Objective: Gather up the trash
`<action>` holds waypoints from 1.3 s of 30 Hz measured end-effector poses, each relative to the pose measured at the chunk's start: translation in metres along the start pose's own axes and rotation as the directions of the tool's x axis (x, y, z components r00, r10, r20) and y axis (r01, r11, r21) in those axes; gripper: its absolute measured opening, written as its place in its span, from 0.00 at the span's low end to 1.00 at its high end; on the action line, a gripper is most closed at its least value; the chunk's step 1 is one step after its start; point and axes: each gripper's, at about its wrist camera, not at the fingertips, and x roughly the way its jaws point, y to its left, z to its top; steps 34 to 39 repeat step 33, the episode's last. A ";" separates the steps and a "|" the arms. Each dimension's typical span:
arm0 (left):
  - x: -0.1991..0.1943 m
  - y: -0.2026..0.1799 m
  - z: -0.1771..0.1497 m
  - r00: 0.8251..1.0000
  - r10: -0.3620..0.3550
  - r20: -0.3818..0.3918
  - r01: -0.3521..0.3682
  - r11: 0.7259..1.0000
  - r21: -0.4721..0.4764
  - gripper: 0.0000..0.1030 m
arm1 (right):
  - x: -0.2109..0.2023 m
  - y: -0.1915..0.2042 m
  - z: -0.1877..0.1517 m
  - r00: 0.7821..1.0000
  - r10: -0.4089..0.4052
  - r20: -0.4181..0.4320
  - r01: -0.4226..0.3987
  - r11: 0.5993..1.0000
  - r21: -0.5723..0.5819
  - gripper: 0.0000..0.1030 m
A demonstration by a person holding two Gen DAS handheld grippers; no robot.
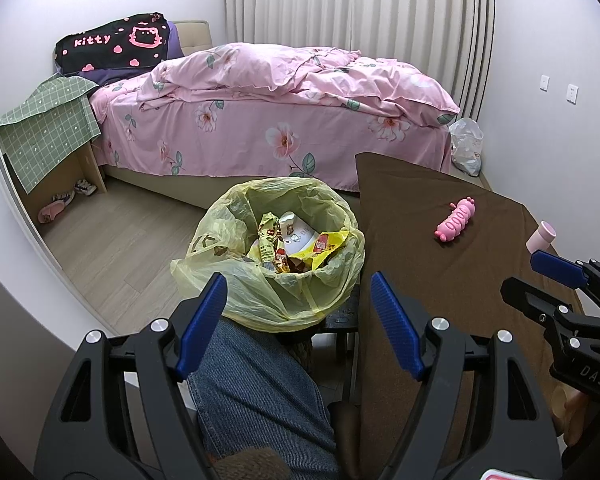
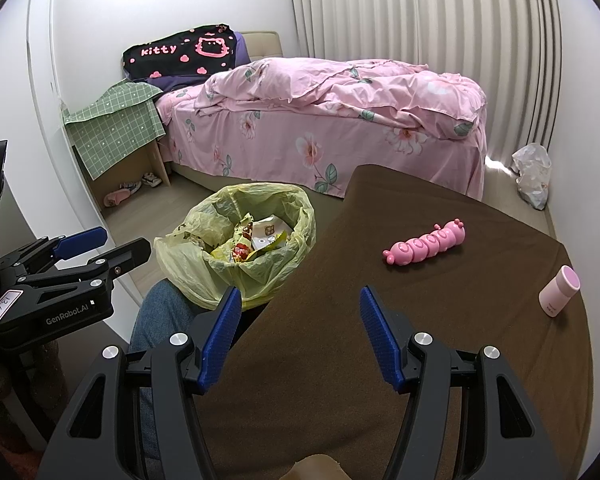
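Note:
A bin lined with a yellow bag [image 1: 268,280] [image 2: 236,276] stands left of the brown-clothed table [image 1: 420,240] [image 2: 420,340]. It holds snack wrappers [image 1: 296,248] [image 2: 248,246]. My left gripper [image 1: 300,292] is open and empty, just in front of the bin's near rim; it also shows in the right wrist view [image 2: 100,248]. My right gripper [image 2: 296,300] is open and empty over the table's near left edge; it also shows at the right of the left wrist view [image 1: 540,276].
A pink caterpillar toy [image 1: 456,222] [image 2: 426,244] and a small pink bottle [image 1: 541,236] [image 2: 559,290] lie on the table. A bed with pink bedding [image 1: 280,112] [image 2: 340,120] fills the back. A white plastic bag [image 1: 466,146] [image 2: 534,178] sits on the floor. The person's jeans-clad leg [image 1: 252,384] is below the bin.

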 end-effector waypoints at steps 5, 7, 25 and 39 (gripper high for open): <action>0.000 0.000 0.000 1.000 0.000 0.001 0.000 1.000 -0.001 0.69 | 0.000 0.001 0.000 1.000 0.000 0.000 0.000 1.000 0.000 0.56; 0.000 0.000 -0.001 1.000 0.002 0.004 -0.002 1.000 0.003 0.69 | 0.000 0.000 0.000 1.000 0.000 0.000 0.000 1.000 -0.001 0.56; 0.000 0.000 -0.004 1.000 0.012 0.012 -0.012 1.000 0.007 0.69 | 0.002 -0.002 0.000 1.000 -0.014 -0.012 0.014 1.000 -0.010 0.56; 0.037 -0.043 -0.011 0.994 -0.054 -0.100 0.060 0.996 0.067 0.72 | 0.010 -0.039 -0.009 0.998 -0.016 -0.064 0.018 0.999 0.041 0.56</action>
